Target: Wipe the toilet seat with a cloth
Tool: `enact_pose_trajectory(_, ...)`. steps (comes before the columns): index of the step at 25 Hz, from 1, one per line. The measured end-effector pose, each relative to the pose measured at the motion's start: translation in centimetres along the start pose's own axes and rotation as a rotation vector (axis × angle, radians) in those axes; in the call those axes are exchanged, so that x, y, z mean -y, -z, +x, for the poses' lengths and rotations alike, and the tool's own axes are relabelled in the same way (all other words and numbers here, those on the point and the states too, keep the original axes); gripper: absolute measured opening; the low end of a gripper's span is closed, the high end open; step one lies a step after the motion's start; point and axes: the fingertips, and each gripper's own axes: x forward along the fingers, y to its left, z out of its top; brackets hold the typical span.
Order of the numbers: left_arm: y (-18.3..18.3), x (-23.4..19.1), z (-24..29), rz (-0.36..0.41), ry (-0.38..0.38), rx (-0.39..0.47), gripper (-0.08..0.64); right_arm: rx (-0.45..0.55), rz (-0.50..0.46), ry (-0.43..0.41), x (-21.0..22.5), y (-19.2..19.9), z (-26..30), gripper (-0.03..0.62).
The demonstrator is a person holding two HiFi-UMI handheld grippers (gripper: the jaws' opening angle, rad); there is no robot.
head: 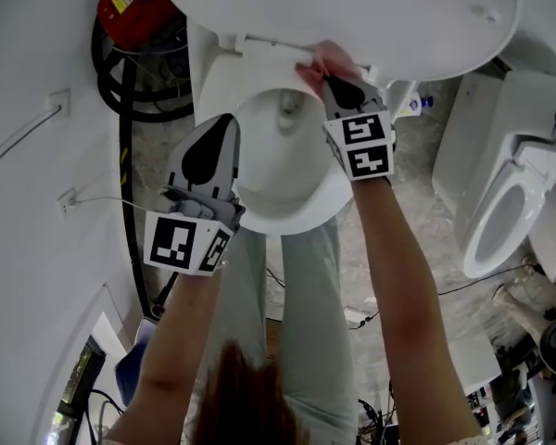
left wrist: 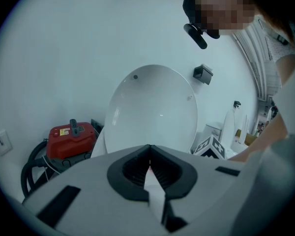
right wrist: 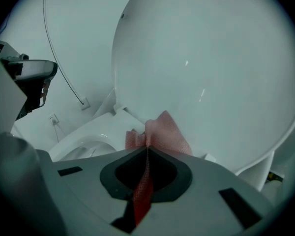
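White plastic oval toilet seat (head: 301,213) lies flat on the bowl, long axis running from the hinge at the far end toward the person. The right tool (head: 326,80) is nearer the work: its jaws are clamped tight on a pink mesh cloth (head: 321,58), which touches the seat's rear right part, right by the hinge. From there the ring curves toward the person along the right side, so the stroke probably pulls back that way. It's tight behind, w/ the raised white lid (head: 352,7) just past the cloth; on the inside the seat edge drops into the bowl. More room on the outer right, where bare floor separates it from a second white toilet (head: 500,213). The left tool (head: 224,123) hovers over the seat's left side, jaws together, nothing in them.
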Motion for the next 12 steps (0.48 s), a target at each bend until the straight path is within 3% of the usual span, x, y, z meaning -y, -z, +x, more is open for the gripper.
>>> enact_pose_trajectory(12, 0.0, 1.4, -0.1, 0.0, -0.02, 0.01, 0.005, -0.004, -0.034, -0.034, 2.2, 1.9, -1.9, 0.021)
